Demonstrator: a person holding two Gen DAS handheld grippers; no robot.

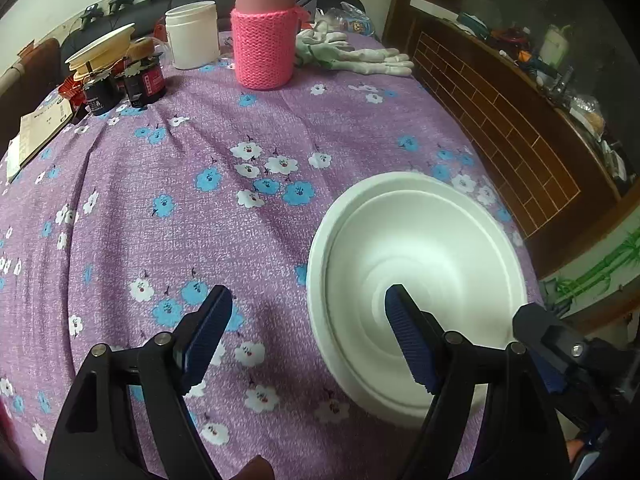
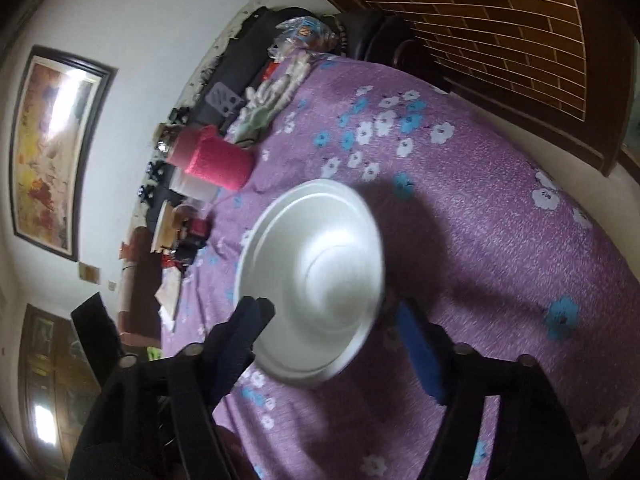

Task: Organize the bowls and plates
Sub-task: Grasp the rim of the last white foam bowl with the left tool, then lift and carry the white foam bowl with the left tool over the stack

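Note:
A white bowl with a stepped rim rests on the purple flowered tablecloth, right of centre in the left wrist view. My left gripper hovers open above the bowl's left edge; its right finger overlaps the bowl in the picture and nothing is between the pads. A finger of my right gripper shows at the bowl's right rim. In the blurred right wrist view the bowl lies beyond the gap of my right gripper. Its pads stand apart and touch nothing that I can see.
At the far side of the table stand a flask in a pink knitted sleeve, a white jar, dark jars and a stack of beige dishes. White gloves lie beside them. A brown lattice cabinet runs along the right edge.

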